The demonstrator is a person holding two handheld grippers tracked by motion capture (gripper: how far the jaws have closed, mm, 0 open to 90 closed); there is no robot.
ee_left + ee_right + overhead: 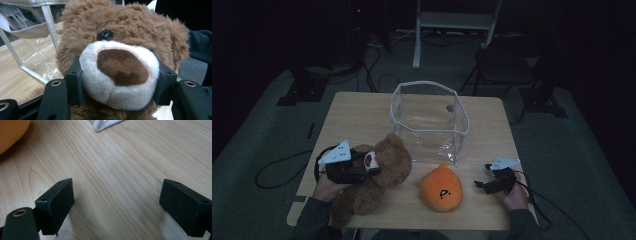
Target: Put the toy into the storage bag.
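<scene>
The left gripper point(373, 164) has its jaws clamped on the white muzzle of the brown teddy bear point(377, 175); in the left gripper view the two black pads point(75, 85) press into the plush on either side of the snout point(120, 75), so the grasp looks firm. The bear lies on the wooden table point(357, 110) at its near left, head toward the middle, body trailing to the front edge. It has not left the tabletop as far as I can tell.

Behind it stands a clear plastic bag point(429, 122) with white trim, mouth open and nothing inside. That looks like where the toys are meant to go, so the packing has hardly begun: the bear is gripped but not yet lifted in.

An orange plush toy point(441, 189) sits untouched near the front edge. The right gripper point(482, 184) rests just right of it, jaws spread wide over bare wood, gripping nothing.
</scene>
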